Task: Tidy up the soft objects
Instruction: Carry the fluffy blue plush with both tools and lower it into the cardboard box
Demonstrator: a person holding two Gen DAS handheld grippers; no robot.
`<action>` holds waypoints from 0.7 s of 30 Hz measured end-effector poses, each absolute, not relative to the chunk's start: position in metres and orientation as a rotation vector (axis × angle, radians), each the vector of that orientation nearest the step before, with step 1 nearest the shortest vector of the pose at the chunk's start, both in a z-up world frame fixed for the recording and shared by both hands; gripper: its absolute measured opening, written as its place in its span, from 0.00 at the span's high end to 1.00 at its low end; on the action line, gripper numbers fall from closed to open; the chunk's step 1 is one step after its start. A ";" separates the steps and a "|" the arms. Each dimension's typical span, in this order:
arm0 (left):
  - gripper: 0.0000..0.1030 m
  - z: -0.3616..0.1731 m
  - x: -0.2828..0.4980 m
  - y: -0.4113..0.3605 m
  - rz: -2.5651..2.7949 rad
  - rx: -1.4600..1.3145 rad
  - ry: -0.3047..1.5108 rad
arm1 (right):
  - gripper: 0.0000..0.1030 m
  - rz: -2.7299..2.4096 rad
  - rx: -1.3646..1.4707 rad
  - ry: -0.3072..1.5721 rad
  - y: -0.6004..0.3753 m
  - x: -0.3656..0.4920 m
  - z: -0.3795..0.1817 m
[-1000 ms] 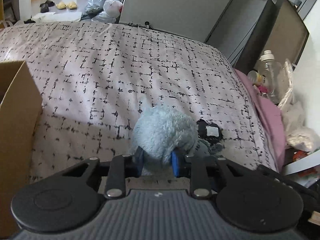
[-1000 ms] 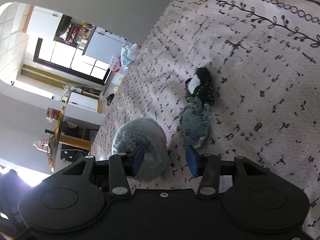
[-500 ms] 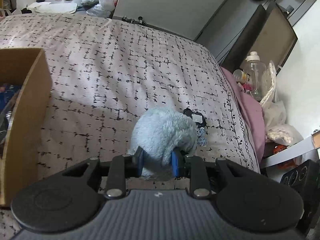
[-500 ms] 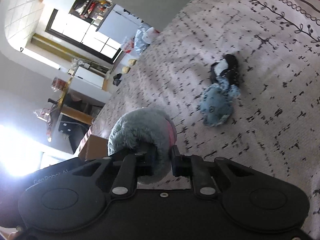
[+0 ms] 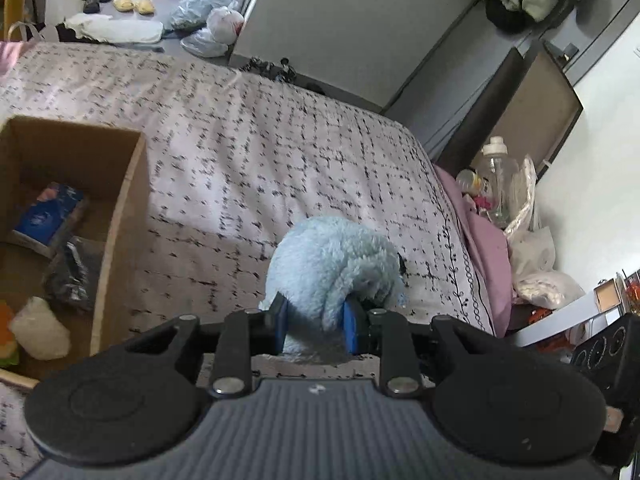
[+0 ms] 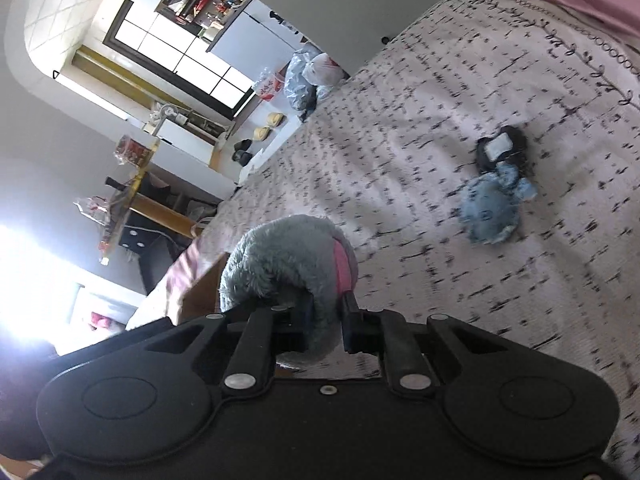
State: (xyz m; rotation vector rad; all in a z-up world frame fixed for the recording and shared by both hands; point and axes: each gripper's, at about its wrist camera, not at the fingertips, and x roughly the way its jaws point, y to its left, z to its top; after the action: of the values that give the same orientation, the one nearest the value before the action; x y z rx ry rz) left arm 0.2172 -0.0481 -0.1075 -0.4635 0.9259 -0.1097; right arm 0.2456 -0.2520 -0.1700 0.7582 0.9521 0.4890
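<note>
My left gripper (image 5: 316, 326) is shut on a fluffy light-blue plush (image 5: 332, 264) and holds it above the patterned bed (image 5: 256, 148). My right gripper (image 6: 326, 326) is shut on a fluffy grey plush with a pink patch (image 6: 288, 256), also lifted off the bed (image 6: 460, 92). An open cardboard box (image 5: 120, 216) stands at the left in the left wrist view and holds several soft items. A small blue plush (image 6: 490, 210) and a black-and-white soft item (image 6: 500, 148) lie on the bed to the right in the right wrist view.
The bed's right edge has a pink sheet (image 5: 484, 232), with a plastic bottle (image 5: 496, 176) and bags beside it. Plastic bags (image 5: 208, 16) and slippers lie on the floor beyond the bed. A dark cabinet (image 5: 512, 108) stands against the wall.
Both grippers have lifted with their plushes. The right gripper closed on the grey plush. The box has come further into the left wrist view.
</note>
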 end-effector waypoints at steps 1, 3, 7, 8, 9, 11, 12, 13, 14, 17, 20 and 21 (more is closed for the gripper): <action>0.74 -0.104 0.215 -0.044 -0.107 -0.469 0.916 | 0.86 0.499 0.758 0.949 -0.249 0.245 -0.165; 0.74 -0.097 0.211 -0.035 -0.104 -0.488 0.902 | 0.86 0.514 0.733 0.934 -0.241 0.244 -0.155; 0.74 -0.084 0.203 -0.018 -0.094 -0.505 0.871 | 0.86 0.538 0.701 0.917 -0.223 0.241 -0.139; 0.74 -0.082 0.201 -0.014 -0.093 -0.511 0.866 | 0.86 0.543 0.695 0.914 -0.219 0.240 -0.136; 0.74 -0.080 0.199 -0.009 -0.091 -0.516 0.859 | 0.86 0.547 0.689 0.911 -0.216 0.239 -0.133; 0.74 -0.075 0.195 -0.001 -0.086 -0.528 0.846 | 0.86 0.556 0.677 0.904 -0.207 0.238 -0.127; 0.74 -0.073 0.192 0.004 -0.084 -0.535 0.840 | 0.86 0.561 0.671 0.901 -0.204 0.237 -0.124; 0.74 -0.071 0.190 0.008 -0.080 -0.541 0.833 | 0.86 0.566 0.664 0.898 -0.200 0.236 -0.121; 0.74 -0.068 0.188 0.013 -0.077 -0.544 0.826 | 0.86 0.572 0.657 0.895 -0.195 0.236 -0.118; 0.74 -0.063 0.182 0.026 -0.070 -0.554 0.804 | 0.86 0.586 0.635 0.885 -0.181 0.234 -0.109; 0.74 -0.061 0.177 0.041 -0.060 -0.574 0.788 | 0.86 0.598 0.613 0.880 -0.166 0.232 -0.103; 0.74 -0.060 0.176 0.045 -0.057 -0.579 0.783 | 0.86 0.602 0.605 0.879 -0.160 0.232 -0.101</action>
State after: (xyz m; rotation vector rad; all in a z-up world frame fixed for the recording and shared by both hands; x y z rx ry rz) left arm 0.1755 0.0455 -0.0598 -0.5791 0.7833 -0.0571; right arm 0.2316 -0.1602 -0.1010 0.6045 0.8790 0.6015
